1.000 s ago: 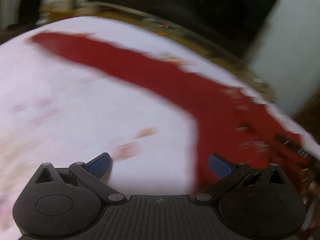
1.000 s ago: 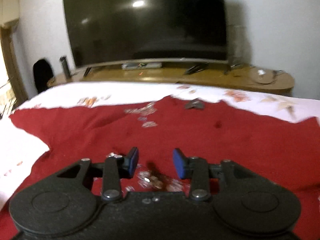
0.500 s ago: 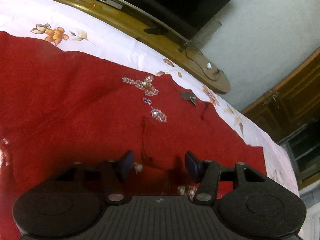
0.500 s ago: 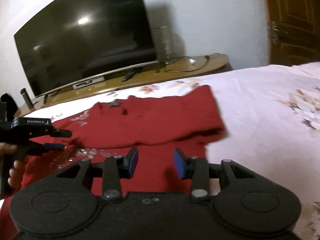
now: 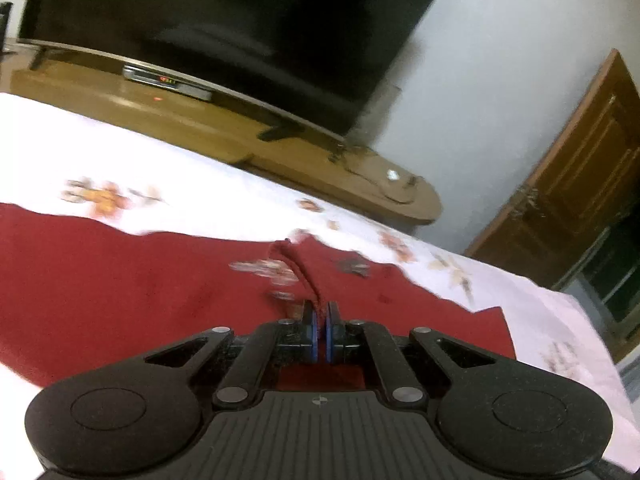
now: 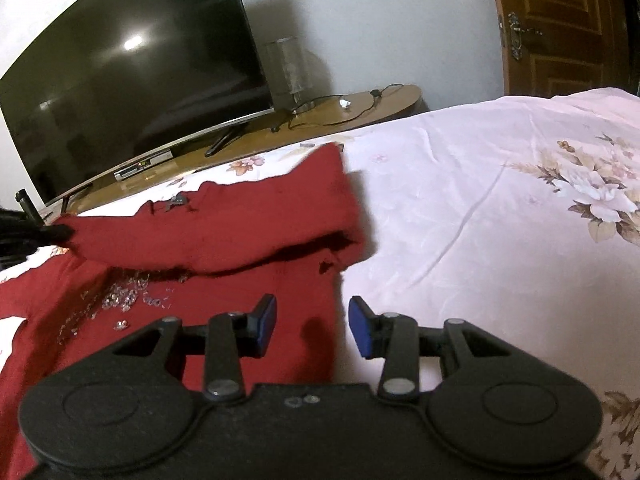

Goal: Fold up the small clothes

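- Where the left wrist view looks along its fingers, the left gripper has its blue pads pressed together on a raised ridge of the red garment, which runs up from between them as a thin fold.
- Spread flat on the floral bedsheet, the garment shows a blurred patch of pale beadwork just beside the pinched ridge.
- Behind the bed stand a dark television and a set-top box on a wooden stand; the box's red display is too blurred to read, and no brand or label can be made out.
- Seen from the right wrist, the right gripper hovers with its jaws apart and nothing between them, above the garment's right edge where red cloth meets the sheet.
- At the far left of this view, the left gripper's dark tip holds a lifted fold of the garment above the lower layer.
- No writing is legible on the television or the wooden door.
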The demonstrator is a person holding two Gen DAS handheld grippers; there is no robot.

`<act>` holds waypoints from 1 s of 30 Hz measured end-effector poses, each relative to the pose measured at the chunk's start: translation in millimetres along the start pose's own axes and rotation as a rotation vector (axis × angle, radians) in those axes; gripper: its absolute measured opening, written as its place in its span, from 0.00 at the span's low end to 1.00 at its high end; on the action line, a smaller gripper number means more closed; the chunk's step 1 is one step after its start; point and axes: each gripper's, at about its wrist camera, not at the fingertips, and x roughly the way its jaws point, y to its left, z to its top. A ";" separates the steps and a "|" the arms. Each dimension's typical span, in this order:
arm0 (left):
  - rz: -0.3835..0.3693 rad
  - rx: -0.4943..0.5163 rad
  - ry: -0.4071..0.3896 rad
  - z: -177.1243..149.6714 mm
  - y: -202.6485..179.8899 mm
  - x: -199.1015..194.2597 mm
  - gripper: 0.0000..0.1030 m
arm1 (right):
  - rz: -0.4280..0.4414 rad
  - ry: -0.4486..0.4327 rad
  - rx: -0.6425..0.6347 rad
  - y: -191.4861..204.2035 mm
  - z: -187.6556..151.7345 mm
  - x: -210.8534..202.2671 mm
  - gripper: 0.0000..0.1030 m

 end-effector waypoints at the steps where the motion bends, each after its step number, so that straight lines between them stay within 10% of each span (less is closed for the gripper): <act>1: 0.030 0.006 0.010 -0.6 10.6 -1.0 0.03 | 0.002 -0.001 0.000 -0.6 1.2 0.6 0.39; 11: 0.101 -0.025 0.102 -29.6 46.5 25.9 0.03 | 0.025 -0.017 0.112 -18.6 35.8 44.1 0.39; 17: 0.097 -0.018 0.094 -35.0 52.3 23.8 0.03 | 0.000 0.116 0.083 -21.8 40.0 97.0 0.15; 22: 0.144 0.033 0.008 -20.7 51.2 8.6 0.05 | 0.061 0.021 0.068 -27.0 52.0 82.4 0.48; 25: 0.138 0.046 0.023 -6.2 49.5 23.2 0.59 | 0.089 -0.012 0.101 -37.2 70.1 94.5 0.51; 30: 0.150 0.107 0.089 1.0 35.7 58.6 0.63 | 0.163 0.006 0.191 -56.8 92.7 139.9 0.47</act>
